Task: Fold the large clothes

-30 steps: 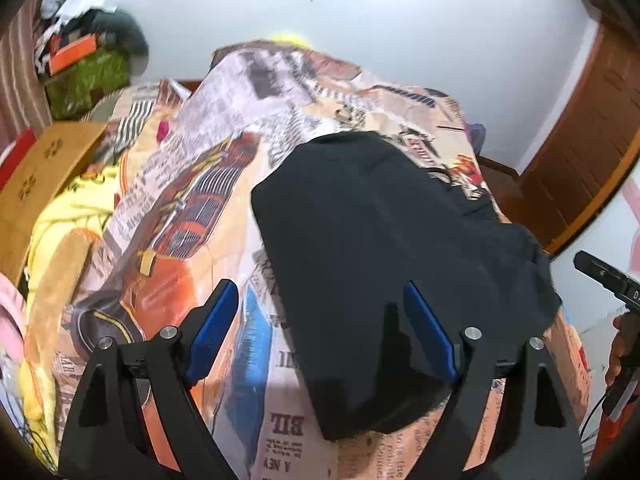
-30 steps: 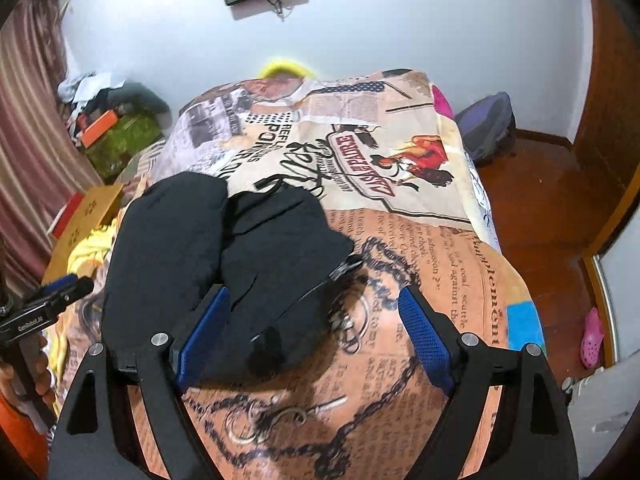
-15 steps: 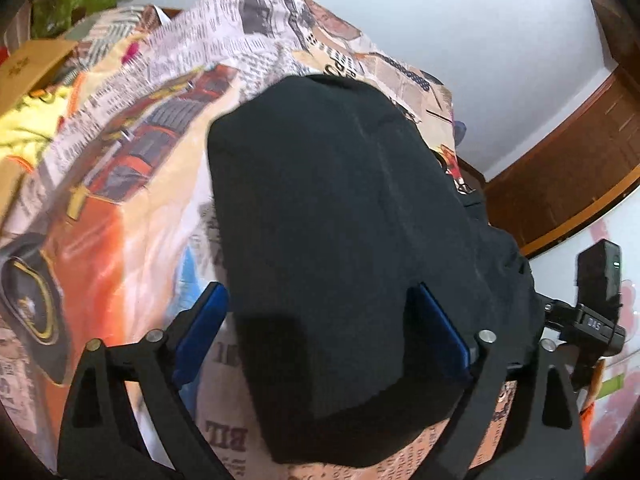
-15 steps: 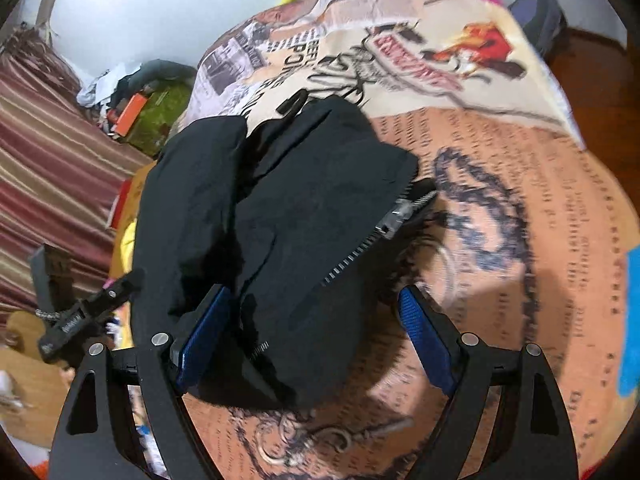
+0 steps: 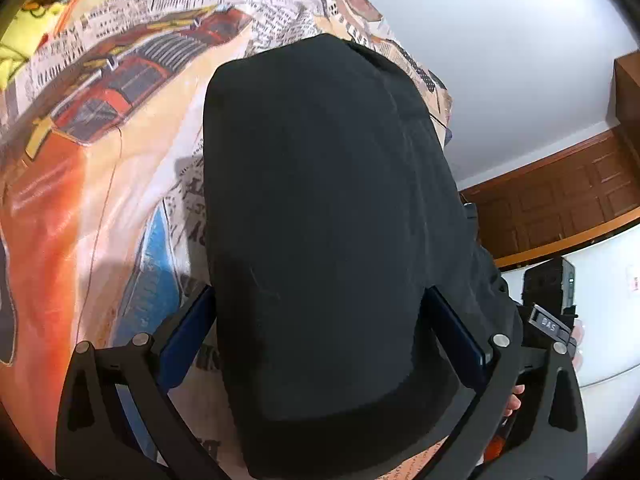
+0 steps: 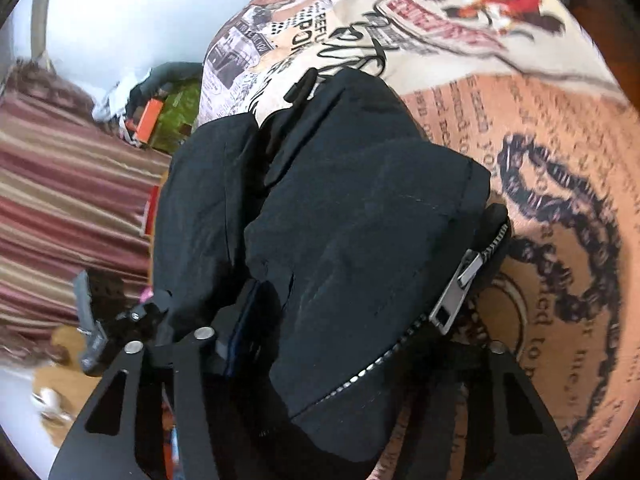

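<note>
A black zip jacket [image 5: 328,216] lies folded in a thick bundle on a bed with a newspaper-print cover [image 5: 120,92]. My left gripper [image 5: 320,336] is open, its blue-padded fingers [image 5: 188,332] straddling the near end of the bundle. In the right wrist view the jacket [image 6: 360,232] shows its silver zip pull [image 6: 460,292] at the right edge. My right gripper [image 6: 352,344] is open and low over the bundle's near edge; the cloth hides most of both fingers.
A striped curtain [image 6: 60,200] and a pile of bags [image 6: 168,108] stand left of the bed. A brown wooden door [image 5: 560,196] is at the right. The other gripper's body [image 5: 548,320] shows beside the jacket.
Both grippers have moved down and forward onto the jacket. The bundle now fills the space between the open fingers in each view. The jacket has not visibly moved.
</note>
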